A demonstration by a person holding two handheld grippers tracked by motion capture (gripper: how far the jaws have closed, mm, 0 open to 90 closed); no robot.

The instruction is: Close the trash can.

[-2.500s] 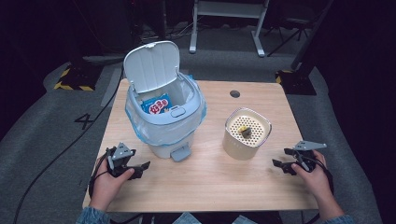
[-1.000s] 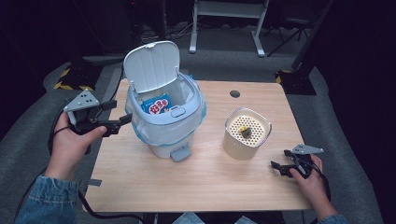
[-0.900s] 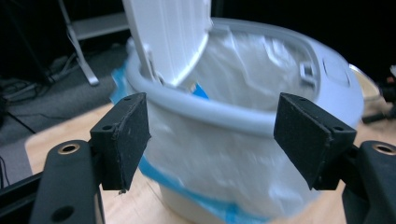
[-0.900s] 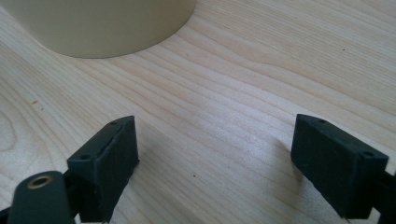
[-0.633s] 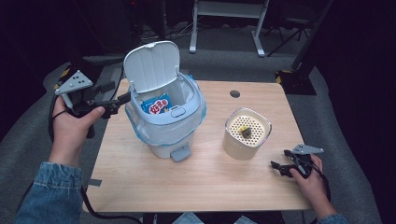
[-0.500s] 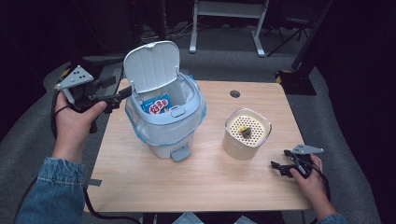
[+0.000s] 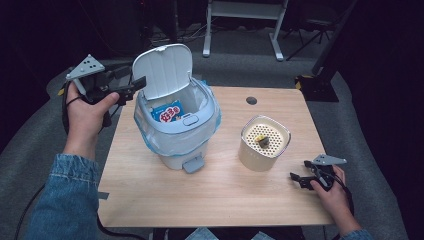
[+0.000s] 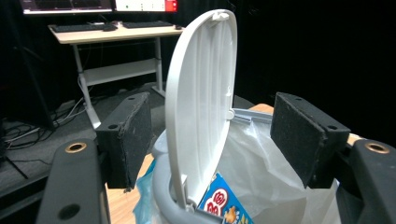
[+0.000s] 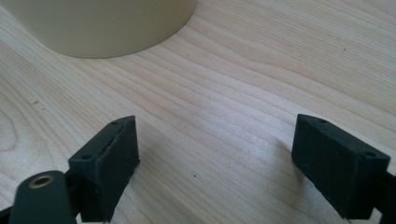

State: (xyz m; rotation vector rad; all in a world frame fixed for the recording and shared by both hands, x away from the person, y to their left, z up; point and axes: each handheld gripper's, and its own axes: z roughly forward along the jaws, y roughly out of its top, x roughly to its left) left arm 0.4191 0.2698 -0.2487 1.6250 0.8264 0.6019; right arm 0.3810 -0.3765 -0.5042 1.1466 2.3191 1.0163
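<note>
A pale blue pedal bin (image 7: 176, 131) with a clear liner stands on the left half of the wooden table (image 7: 225, 200). Its white lid (image 7: 162, 70) is propped upright. A blue snack packet (image 7: 167, 111) lies inside. My left gripper (image 7: 132, 86) is raised at the lid's left edge. In the left gripper view the lid (image 8: 201, 93) stands edge-on in the gap of my left gripper (image 8: 210, 140), whose jaws are open and whose pads are clear of it; the packet (image 8: 222, 203) shows below. My right gripper (image 7: 300, 180) rests open and empty at the table's right front, as the right gripper (image 9: 215, 163) view confirms.
A beige perforated canister (image 7: 264, 142) with a small yellow piece on its top stands right of the bin; its base (image 9: 102, 23) is just ahead of the right jaws. A desk with monitors (image 8: 98, 28) stands beyond the table. A round cable hole (image 7: 251, 100) sits near the far edge.
My left hand has lifted from the table's front left and travelled up and toward the bin, ending at the upright lid's edge. The right hand, bin and canister have not moved.
</note>
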